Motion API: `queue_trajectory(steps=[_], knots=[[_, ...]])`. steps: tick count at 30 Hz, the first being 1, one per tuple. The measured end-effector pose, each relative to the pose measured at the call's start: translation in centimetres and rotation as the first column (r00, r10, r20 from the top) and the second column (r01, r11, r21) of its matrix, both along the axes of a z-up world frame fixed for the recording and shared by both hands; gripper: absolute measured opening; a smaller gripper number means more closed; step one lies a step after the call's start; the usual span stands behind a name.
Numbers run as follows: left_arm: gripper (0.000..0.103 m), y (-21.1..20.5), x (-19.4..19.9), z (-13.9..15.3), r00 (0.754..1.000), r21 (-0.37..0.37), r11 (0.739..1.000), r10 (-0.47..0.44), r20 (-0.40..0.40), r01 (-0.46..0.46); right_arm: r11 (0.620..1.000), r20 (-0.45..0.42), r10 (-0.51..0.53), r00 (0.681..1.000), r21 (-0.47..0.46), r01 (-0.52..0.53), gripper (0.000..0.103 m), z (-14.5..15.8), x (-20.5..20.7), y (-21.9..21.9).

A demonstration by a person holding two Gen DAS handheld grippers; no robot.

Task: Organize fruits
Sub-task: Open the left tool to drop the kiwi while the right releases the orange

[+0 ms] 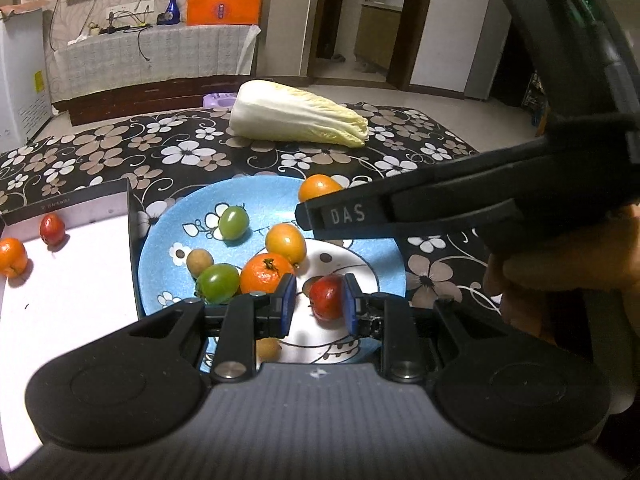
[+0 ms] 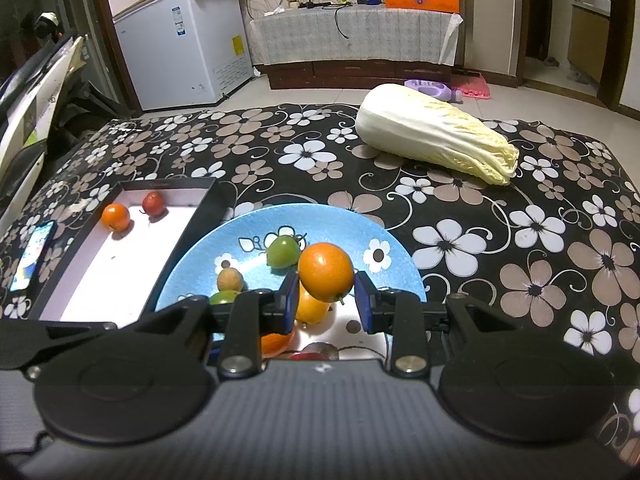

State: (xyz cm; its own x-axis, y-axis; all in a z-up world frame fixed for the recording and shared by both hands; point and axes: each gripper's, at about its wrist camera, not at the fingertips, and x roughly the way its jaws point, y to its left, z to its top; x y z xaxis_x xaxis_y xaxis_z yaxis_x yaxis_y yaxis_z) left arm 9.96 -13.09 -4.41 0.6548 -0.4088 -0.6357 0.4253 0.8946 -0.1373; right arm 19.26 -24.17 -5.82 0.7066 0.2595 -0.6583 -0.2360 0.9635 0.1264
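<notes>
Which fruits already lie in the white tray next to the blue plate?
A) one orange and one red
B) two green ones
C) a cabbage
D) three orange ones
A: the white tray holds just an orange fruit and a small red fruit near its far end.

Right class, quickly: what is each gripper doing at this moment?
Left gripper: closed on the small red fruit above the blue plate.
Right gripper: closed on an orange fruit, lifted over the plate.

Tiled floor [image 2: 320, 94], white chest freezer [image 2: 180, 52], lace-covered cabinet [image 2: 352, 36]
</notes>
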Motion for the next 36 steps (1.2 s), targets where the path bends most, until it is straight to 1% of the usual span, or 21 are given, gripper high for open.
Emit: queue_trajectory(steps=[8, 25, 36], knots=[[0.029, 1.1, 0.0, 0.5, 1.000, -0.014, 1.000, 0.019, 0.011, -0.018, 1.000, -0.008, 0.000, 1.000, -0.003, 0.000, 0.033, -0.2, 0.1, 0.0], [0.029, 5.7, 0.2, 1.7, 0.993, -0.034, 0.992, 0.120, 0.021, -0.119, 1.000, -0.033, -0.015, 0.999, -0.015, 0.014, 0.033, -0.8, 0.4, -0.4], [0.029, 6.2, 0.0, 1.9, 0.991, -0.027, 0.991, 0.130, 0.025, -0.130, 1.000, -0.043, 0.003, 0.999, -0.018, -0.004, 0.033, -1.2, 0.8, 0.9]])
